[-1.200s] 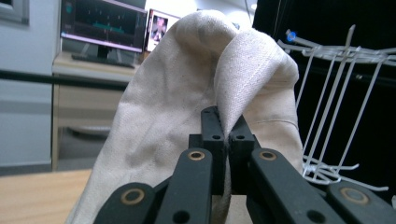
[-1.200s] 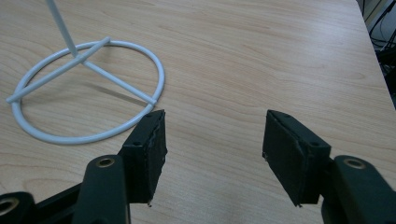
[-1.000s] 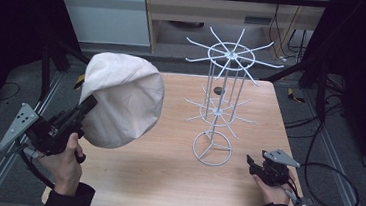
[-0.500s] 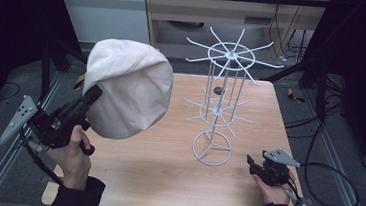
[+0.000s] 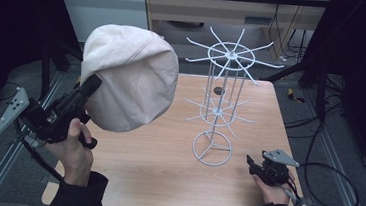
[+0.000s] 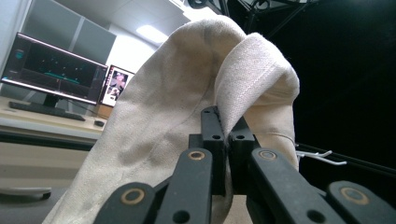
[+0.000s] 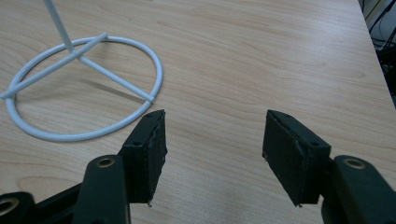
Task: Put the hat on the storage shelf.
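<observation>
The left gripper [image 5: 89, 87] is clamped on the edge of a cream cloth cap [image 5: 130, 78], its jaws pinched together on a fold of the fabric; in the left gripper view the cap [image 6: 187, 107] drapes up and over the jaw tips, its stitched rim folded beside them. The cap hangs in the air above the left part of the wooden desk [image 5: 166, 152], apart from the white wire hat stand [image 5: 221, 101] that stands near the desk's middle; the right gripper [image 5: 256, 165] rests low at the desk's near right corner, just beside the stand's ring base [image 7: 84, 88], its jaws wide apart with nothing between them.
</observation>
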Available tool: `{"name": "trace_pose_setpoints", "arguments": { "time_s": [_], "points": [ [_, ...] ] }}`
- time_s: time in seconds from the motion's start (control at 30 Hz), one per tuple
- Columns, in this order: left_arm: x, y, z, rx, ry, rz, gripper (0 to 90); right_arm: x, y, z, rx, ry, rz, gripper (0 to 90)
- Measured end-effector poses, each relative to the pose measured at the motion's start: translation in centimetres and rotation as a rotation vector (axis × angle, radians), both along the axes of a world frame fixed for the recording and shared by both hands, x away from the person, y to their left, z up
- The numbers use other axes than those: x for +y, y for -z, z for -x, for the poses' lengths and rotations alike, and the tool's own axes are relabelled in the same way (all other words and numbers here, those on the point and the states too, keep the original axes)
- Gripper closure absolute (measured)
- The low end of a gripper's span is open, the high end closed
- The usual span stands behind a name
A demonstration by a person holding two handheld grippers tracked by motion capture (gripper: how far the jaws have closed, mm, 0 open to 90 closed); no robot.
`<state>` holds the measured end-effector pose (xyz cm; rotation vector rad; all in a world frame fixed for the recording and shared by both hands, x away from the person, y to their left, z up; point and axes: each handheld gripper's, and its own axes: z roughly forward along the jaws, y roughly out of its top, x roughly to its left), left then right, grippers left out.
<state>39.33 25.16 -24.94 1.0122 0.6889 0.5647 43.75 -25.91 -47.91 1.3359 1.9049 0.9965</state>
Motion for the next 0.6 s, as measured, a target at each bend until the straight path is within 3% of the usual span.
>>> {"name": "trace_pose_setpoints", "arguments": {
  "time_s": [0.6],
  "points": [
    [-3.4,-2.3,-0.3,-0.047,0.055,-0.007,88.7,0.1,0.1,0.0,0.001,-0.012,0.001,39.4]
  ]
}}
